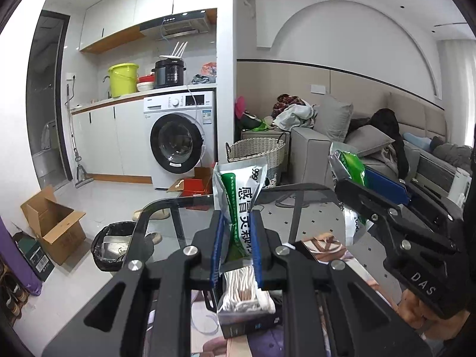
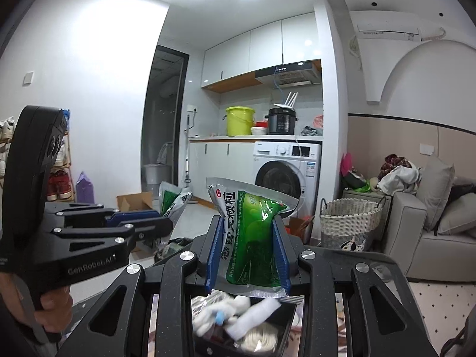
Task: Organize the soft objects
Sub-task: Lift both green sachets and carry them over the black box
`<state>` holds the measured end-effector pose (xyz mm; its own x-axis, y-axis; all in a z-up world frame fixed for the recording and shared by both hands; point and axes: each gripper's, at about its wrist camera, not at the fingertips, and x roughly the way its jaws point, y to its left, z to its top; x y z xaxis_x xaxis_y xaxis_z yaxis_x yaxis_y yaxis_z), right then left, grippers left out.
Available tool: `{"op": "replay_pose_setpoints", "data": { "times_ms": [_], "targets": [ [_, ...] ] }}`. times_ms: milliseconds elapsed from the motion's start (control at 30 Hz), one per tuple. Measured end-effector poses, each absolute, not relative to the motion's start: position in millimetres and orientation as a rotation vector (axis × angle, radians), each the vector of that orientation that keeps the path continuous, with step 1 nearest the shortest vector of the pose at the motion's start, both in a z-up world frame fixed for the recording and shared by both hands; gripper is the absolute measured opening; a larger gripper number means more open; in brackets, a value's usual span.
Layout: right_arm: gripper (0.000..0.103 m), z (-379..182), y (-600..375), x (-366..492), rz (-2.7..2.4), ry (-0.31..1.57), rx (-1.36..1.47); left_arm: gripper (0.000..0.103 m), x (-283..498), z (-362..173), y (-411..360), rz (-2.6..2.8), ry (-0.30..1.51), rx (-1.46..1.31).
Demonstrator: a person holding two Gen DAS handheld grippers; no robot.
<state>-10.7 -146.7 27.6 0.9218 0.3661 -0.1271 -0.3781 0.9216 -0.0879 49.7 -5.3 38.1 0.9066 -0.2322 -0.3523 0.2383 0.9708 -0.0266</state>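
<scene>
My left gripper (image 1: 236, 235) is shut on a white and green medicine sachet (image 1: 241, 196) and holds it upright in the air. My right gripper (image 2: 248, 238) is shut on a second green sachet (image 2: 255, 232). Each gripper shows in the other's view: the right one with its sachet (image 1: 351, 166) at the right of the left wrist view, the left one with its sachet (image 2: 171, 199) at the left of the right wrist view. Under both grippers lies a dark box (image 1: 247, 324) with white cotton swabs and gauze rolls (image 2: 238, 315).
A glass table (image 1: 166, 226) carries the box. A bin with a black bag (image 1: 116, 244) and an open cardboard box (image 1: 56, 226) stand on the floor. A wicker basket (image 1: 255, 151), a washing machine (image 1: 181, 136) and a grey sofa (image 1: 372, 148) lie beyond.
</scene>
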Motion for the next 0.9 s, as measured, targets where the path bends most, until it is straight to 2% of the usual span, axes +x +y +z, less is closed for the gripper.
{"op": "replay_pose_setpoints", "data": {
  "times_ms": [367,900],
  "targets": [
    [0.032,31,-132,26,0.353,0.135,-0.105,0.015,68,37,5,-0.214,0.394,-0.033],
    [0.032,22,-136,36,0.342,0.199,-0.102,0.015,85,30,-5,-0.224,0.48,-0.006]
  ]
}}
